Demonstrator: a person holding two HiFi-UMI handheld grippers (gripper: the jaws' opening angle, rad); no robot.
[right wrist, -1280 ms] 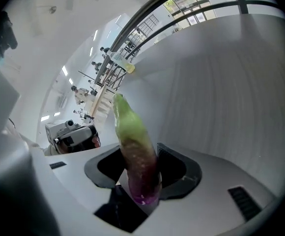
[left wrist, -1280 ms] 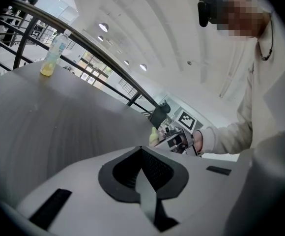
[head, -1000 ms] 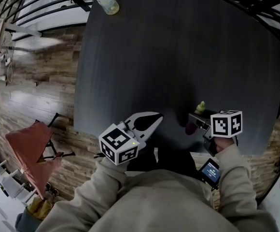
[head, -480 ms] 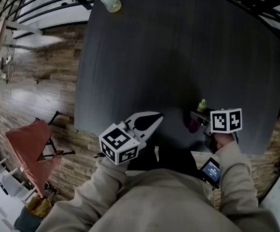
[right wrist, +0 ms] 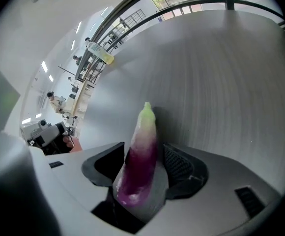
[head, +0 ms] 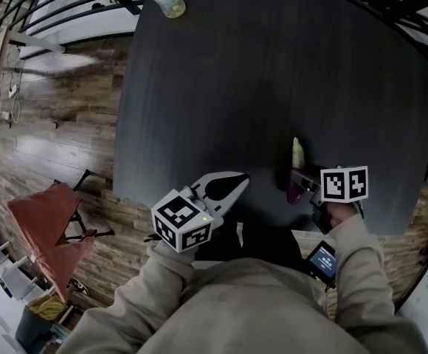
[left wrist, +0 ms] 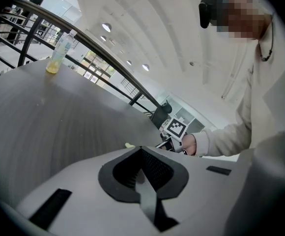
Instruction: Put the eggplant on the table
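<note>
right claw [right wrist: 143, 152] opening round eggplant [right wrist: 138, 168], seemingly resting on dark table [right wrist: 221, 82].

The eggplant [right wrist: 141, 146] is slim, deep purple at its thick end and fades through white to a pale green tip. It sits in the head view's lower right, near the dark table's [head: 273, 72] near edge. Its tip points up-frame and its thick end is between the right gripper's [right wrist: 145, 166] opening jaws.

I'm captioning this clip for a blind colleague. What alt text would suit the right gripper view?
A purple eggplant with a pale green tip sits between the right gripper's opening jaws, its tip pointing away across a dark grey table. A bottle stands near the table's far edge.
</note>
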